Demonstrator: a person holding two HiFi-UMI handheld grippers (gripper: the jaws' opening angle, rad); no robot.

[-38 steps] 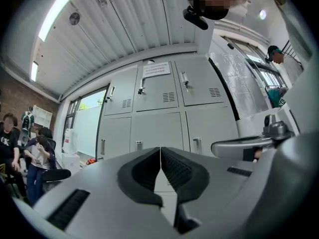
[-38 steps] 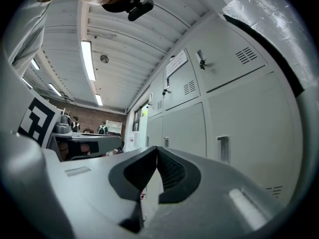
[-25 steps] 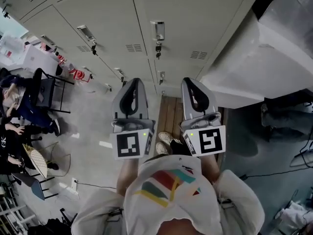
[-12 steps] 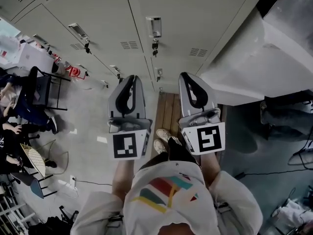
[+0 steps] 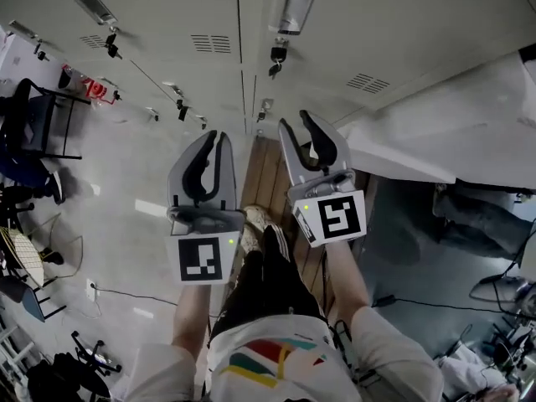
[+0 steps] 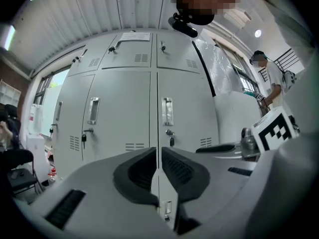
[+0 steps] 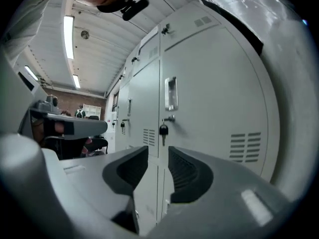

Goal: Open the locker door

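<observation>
Right gripper view: looks along the grey plastic two-jaw right gripper (image 7: 158, 156), jaws opening, a plain gap between the ribbed black pads (image 7: 187, 176) and nothing in it. Aimed at the pale grey metal locker door (image 7: 214, 83), shut, and not touching it. On that door, a recessed silver pull handle (image 7: 171, 92) and, just below, a small black-headed key (image 7: 163, 129) hanging from the lock; slotted vents (image 7: 245, 146) lower right.

Left gripper view: grey plastic two-jaw left gripper (image 6: 158, 152) closed to a hairline slit, empty. Pointed at the seam between two shut doors, the same locker door (image 6: 187, 98) right of the seam, a matching grey neighbour door (image 6: 119, 108) left of it with its own handle and key.

Head view: both grippers held side by side in front of the body, left gripper (image 5: 214, 136) and right gripper (image 5: 295, 121) near each other but apart, each carrying a black-and-white square marker cube (image 5: 333, 218) at the rear. Ahead of the right one, locker door (image 5: 360, 23), closed, handle and key beyond its tips. Underfoot, a strip of brown wooden planks (image 5: 266, 170) against the locker base, a pale shoe (image 5: 255, 219) at their edge. To the right, a bulky shape wrapped in translucent white plastic sheet (image 5: 452, 132). Far left, black chairs (image 5: 38, 128) on a grey floor (image 5: 126, 191).
</observation>
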